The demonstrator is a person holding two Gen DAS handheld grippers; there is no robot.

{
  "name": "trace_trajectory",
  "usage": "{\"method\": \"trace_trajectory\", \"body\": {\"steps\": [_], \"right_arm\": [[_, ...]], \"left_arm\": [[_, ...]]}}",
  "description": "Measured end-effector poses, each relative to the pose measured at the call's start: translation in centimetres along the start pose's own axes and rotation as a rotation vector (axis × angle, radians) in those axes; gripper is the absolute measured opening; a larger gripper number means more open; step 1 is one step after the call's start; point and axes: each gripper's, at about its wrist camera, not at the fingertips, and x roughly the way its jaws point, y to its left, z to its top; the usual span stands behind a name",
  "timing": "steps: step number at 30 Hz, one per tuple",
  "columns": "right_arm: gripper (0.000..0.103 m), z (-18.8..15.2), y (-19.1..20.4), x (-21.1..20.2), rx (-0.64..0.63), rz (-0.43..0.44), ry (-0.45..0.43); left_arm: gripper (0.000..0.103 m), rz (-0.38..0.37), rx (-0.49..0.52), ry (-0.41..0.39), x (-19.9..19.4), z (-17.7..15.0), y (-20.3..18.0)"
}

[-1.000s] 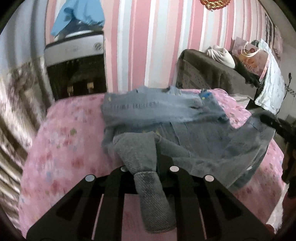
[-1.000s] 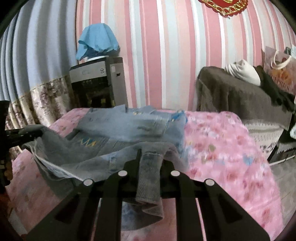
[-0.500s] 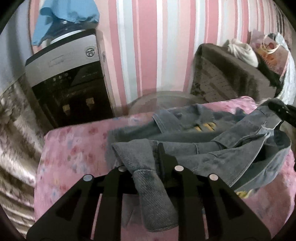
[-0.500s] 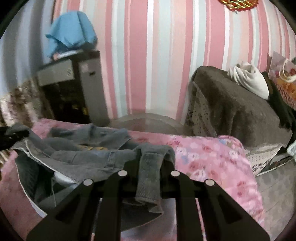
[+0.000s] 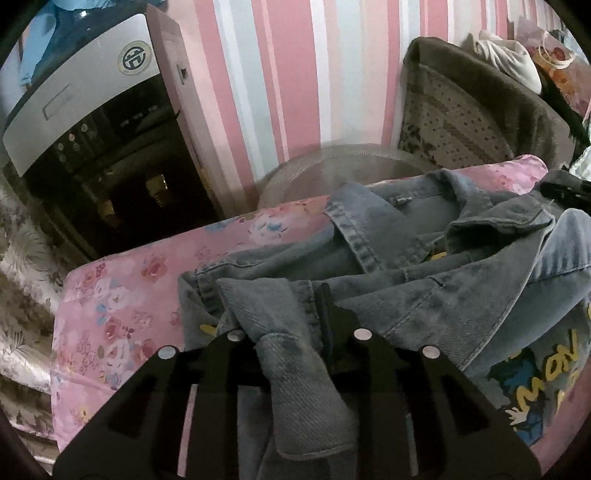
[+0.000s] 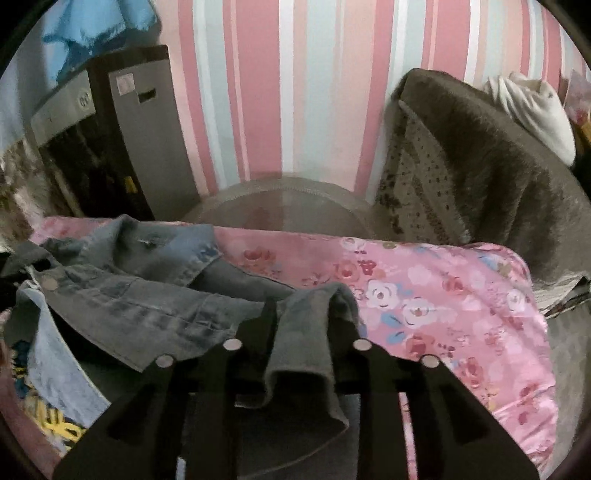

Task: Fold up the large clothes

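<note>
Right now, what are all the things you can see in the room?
denim jacket: one, blue-grey, lying partly folded on the bed, yellow lettering showing.
bed cover: one, pink with flowers, under the jacket.
water dispenser: one, silver and black, by the wall, left.
blue cloth: one, draped on top of the dispenser.
brown blanket: one, over furniture, right.
white cloth: one, on the blanket.
striped wall: pink, white, pale blue, behind.
left tool: black, jaws opening, jacket fabric between them.
right tool: black, jaws opening, jacket fabric between them.
</note>
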Motion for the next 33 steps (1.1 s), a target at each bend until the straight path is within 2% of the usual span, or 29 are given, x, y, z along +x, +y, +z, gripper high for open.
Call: {"method": "trace_trajectory", "body": {"steps": [2,3,6,7,9,12,13,16,20,24,30,32,33], "right_arm": [[0.06,0.4,-0.7,-1.2,0.062,0.107,-0.018],[0.064,0.6,-1.1,-2.1,0.086,0.14,-0.038],[0.065,0.8,-1.8,-4.8,0.111,0.204,-0.093],[0.067,0.7,-2.0,-5.7,0.106,0.191,-0.112],[0.07,0.3,-2.3,-6.5,0.091,0.153,-0.13],[0.07,-0.9,-2.5,-6.8,0.062,0.092,-0.119],[0.07,-1.1,-2.7,-6.6,0.055,0.08,-0.111],[0.07,-2.4,-2.5,-6.1,0.01,0.023,-0.097],[0.07,-4.3,-2.4,-7.1,-0.065,-0.047,-0.14],[0.07,-5.7,-3.1,-7.4,-0.078,-0.061,-0.121],[0.069,-7.2,-3.3,-6.7,-0.077,-0.04,-0.095],[0.067,-7.5,-2.7,-6.1,-0.104,-0.024,-0.067],[0.059,-7.7,-2.4,-5.7,-0.115,-0.014,-0.053]], "left_arm": [[0.035,-0.041,-0.022,0.007,-0.4,0.3,0.2],[0.045,-0.065,-0.035,0.006,-0.7,0.4,0.4],[0.064,-0.15,-0.069,-0.019,-2.2,0.6,0.9],[0.067,-0.18,-0.077,-0.032,-2.8,0.6,1.0],[0.081,-0.202,-0.086,-0.044,-3.3,0.6,0.9],[0.1,-0.139,-0.082,-0.086,-4.8,0.5,0.9],[0.1,-0.084,-0.073,-0.118,-5.6,0.4,1.0],[0.1,-0.044,-0.081,-0.13,-6.7,0.2,2.0],[0.1,0.025,-0.106,-0.156,-8.1,-1.3,3.7],[0.1,0.014,-0.133,-0.182,-9.7,-3.7,5.0],[0.1,0.013,-0.084,-0.159,-9.9,-7.2,3.4],[0.1,-0.001,-0.063,-0.14,-9.3,-7.7,2.8],[0.1,0.001,-0.044,-0.12,-8.6,-7.7,2.4]]}}
